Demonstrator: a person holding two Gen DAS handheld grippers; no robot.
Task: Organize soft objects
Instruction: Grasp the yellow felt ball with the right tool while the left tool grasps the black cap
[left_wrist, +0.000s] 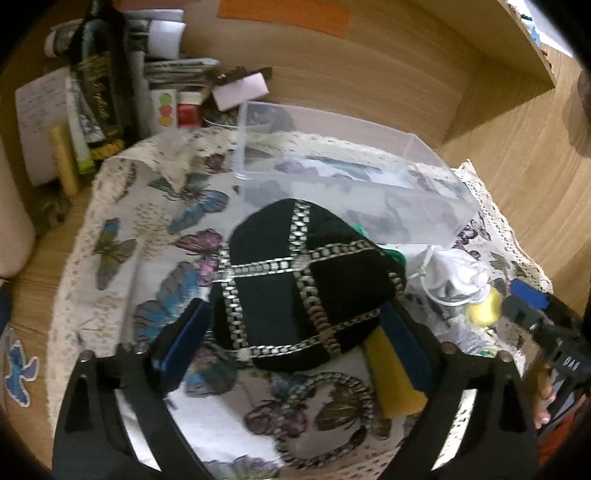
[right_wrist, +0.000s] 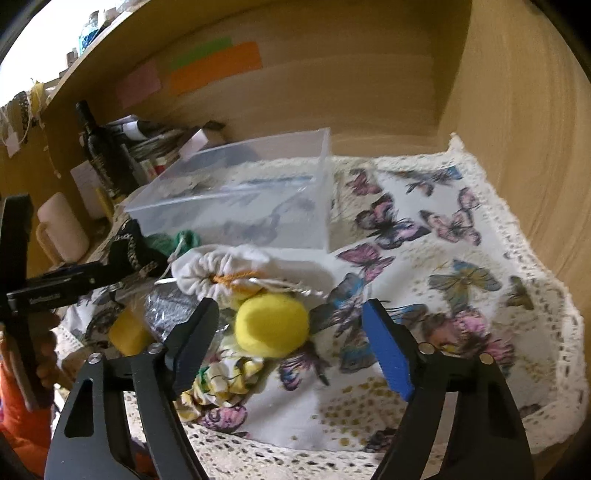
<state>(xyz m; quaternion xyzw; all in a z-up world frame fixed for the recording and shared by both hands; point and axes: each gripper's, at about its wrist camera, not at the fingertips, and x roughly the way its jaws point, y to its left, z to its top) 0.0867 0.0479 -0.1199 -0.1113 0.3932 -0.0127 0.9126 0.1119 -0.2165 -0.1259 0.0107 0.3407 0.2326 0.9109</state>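
A black pouch with silver chain bands (left_wrist: 295, 284) lies on the butterfly cloth (left_wrist: 122, 236). My left gripper (left_wrist: 291, 347) is open, its jaws on either side of the pouch's near end. A yellow sponge (left_wrist: 395, 376) lies by the right jaw. A clear plastic box (left_wrist: 343, 177) stands behind the pouch. My right gripper (right_wrist: 291, 343) is open around a yellow foam ball (right_wrist: 271, 326). A white drawstring bag (right_wrist: 225, 269), green yarn (right_wrist: 177, 240) and a patterned scrunchie (right_wrist: 221, 384) lie near it. The clear box (right_wrist: 240, 203) stands behind them.
A dark bottle (left_wrist: 101, 74), papers and small jars crowd the back left corner. A cream mug (right_wrist: 61, 225) stands at the left. Wooden walls close in the back and right. The cloth to the right (right_wrist: 443, 258) bears nothing.
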